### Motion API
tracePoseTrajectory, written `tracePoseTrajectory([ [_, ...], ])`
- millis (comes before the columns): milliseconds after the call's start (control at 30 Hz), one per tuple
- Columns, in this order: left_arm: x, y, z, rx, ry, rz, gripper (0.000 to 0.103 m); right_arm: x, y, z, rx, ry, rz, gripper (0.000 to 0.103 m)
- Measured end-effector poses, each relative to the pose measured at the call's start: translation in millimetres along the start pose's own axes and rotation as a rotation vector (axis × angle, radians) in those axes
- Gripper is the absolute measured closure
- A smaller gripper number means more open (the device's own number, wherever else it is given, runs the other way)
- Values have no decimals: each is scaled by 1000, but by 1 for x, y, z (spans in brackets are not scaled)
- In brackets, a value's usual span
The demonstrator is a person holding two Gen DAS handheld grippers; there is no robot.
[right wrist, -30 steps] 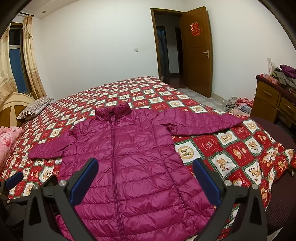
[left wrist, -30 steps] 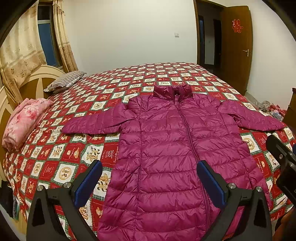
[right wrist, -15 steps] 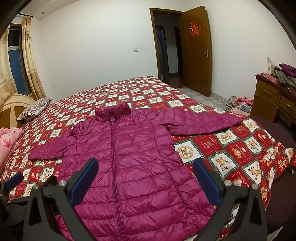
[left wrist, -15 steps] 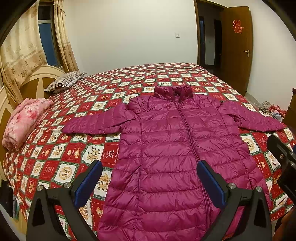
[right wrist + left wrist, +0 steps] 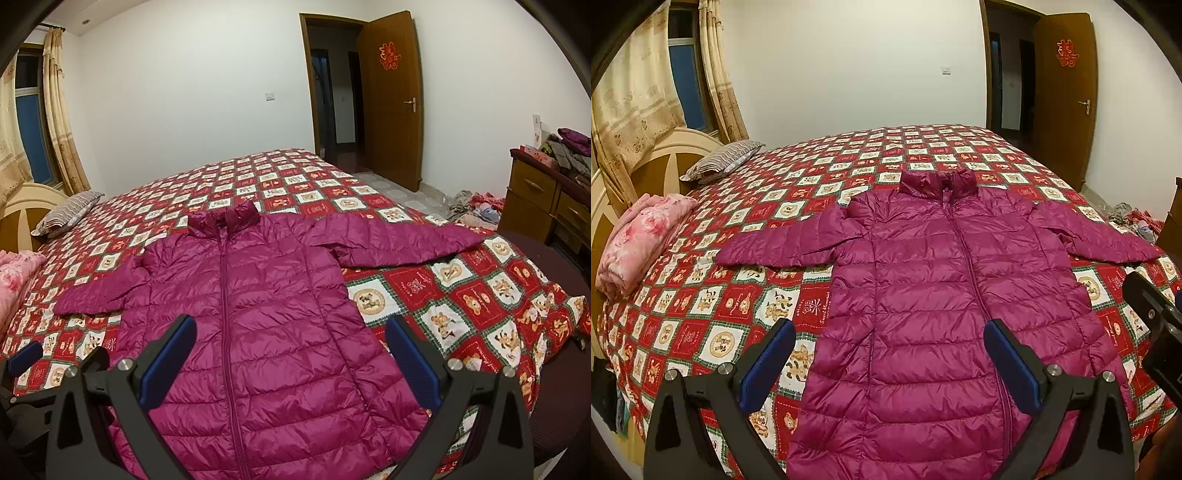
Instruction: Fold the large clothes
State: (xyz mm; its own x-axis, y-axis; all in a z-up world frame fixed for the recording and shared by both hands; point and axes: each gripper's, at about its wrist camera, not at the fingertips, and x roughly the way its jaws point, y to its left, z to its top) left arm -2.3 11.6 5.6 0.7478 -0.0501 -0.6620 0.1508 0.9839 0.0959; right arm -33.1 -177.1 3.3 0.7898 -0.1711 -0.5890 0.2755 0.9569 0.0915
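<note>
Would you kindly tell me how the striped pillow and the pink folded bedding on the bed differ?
The striped pillow is grey-and-white striped and lies flat; the pink folded bedding is floral pink and makes a thicker, rolled bundle. The pillow sits farther from the camera than the bedding. Both rest on the patchwork quilt by the headboard, apart from the magenta jacket.

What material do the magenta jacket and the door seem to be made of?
Jacket: probably thin, slightly shiny synthetic shell with puffy filling; stitched horizontal rows bulge and catch light. Door: looks like brown wood or wood veneer, smooth semi-gloss; real wood cannot be confirmed.
</note>
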Motion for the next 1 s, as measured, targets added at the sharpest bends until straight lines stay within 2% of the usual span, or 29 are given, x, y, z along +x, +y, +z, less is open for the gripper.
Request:
tracePoseTrajectory([
  [1000, 0, 1, 0, -3, 0, -1, 1, 1, 6, 2, -7, -4, -4, 0],
])
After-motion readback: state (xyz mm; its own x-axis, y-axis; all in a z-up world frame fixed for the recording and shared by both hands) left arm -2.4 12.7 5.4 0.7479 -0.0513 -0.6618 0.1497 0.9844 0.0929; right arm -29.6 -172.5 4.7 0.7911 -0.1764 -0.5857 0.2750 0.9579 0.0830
